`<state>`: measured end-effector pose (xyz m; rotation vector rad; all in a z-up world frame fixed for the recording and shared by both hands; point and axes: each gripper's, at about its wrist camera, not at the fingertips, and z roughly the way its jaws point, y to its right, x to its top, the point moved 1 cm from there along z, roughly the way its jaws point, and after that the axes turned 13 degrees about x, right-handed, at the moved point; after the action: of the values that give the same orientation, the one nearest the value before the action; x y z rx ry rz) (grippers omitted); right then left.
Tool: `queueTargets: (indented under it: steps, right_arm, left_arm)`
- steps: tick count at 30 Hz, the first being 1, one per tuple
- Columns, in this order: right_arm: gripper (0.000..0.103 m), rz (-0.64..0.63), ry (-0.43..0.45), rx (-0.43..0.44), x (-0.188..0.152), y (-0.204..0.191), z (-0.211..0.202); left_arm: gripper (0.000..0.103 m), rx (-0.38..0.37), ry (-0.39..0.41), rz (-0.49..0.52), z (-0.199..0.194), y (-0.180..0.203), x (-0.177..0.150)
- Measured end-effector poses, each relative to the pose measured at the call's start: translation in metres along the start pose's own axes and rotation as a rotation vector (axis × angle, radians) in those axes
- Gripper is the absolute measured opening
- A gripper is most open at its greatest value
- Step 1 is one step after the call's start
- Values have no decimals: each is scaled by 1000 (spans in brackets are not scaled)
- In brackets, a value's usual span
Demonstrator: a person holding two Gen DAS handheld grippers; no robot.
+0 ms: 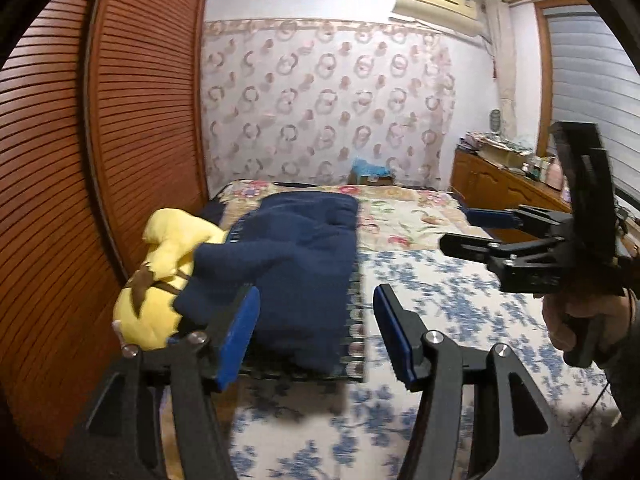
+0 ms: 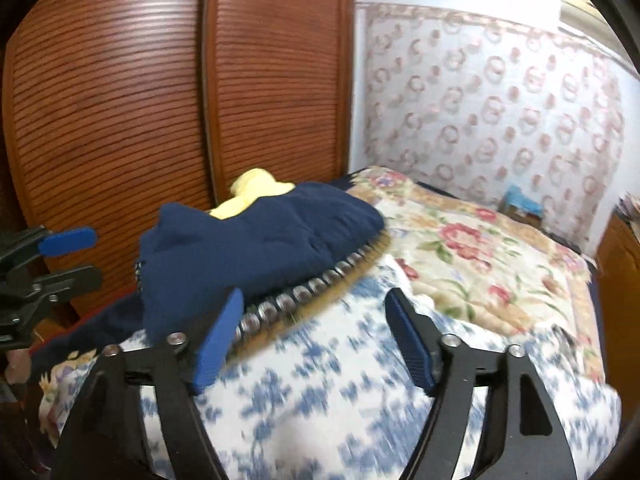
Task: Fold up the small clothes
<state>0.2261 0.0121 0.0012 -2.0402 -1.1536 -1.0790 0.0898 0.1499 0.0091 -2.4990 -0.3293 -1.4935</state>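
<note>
Folded navy garment [image 1: 288, 264] lies lengthwise up the bed; both grippers [image 1: 316, 336] [image 2: 316, 344] spread, empty.

The bed [image 1: 460, 320] is viewed from close above by both wrist cameras, each aimed forward and slightly downward along its own gripper fingers. The left view is directed toward the patterned far wall [image 1: 320, 100]; the right view is angled more toward the wooden wardrobe [image 2: 160, 100]. The folded navy garment [image 1: 296, 264] is shared by both.
</note>
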Motion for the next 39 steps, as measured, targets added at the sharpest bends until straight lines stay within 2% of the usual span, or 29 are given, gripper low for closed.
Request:
queueTargets:
  steps: [3,10,15,19,23,27,39]
  right_arm:
    - [84,34,25,-49,-14,1,-33]
    - [85,113,94,-203,-46,8,-110]
    - [85,174,155,-324,-61,16,-164]
    - [85,201,189,-383,-72,19,-197]
    - [85,220,209,-429,-81,20,-217]
    - [85,239,221,-453,-89,23,-227]
    - [85,262,232,-465,-95,30,-233]
  left_arm:
    - [58,-31,9,25,-5,20,2]
    - [58,-87,26,72,-17,64,13]
    - [58,-103,38,72,-27,90,22]
    - [59,-120,47,64,-35,103,25]
    - [59,-142,45,56,-39,112,28]
    - [59,-131,66,55,-45,116,31]
    - [59,-115,69,57,-49,117,33]
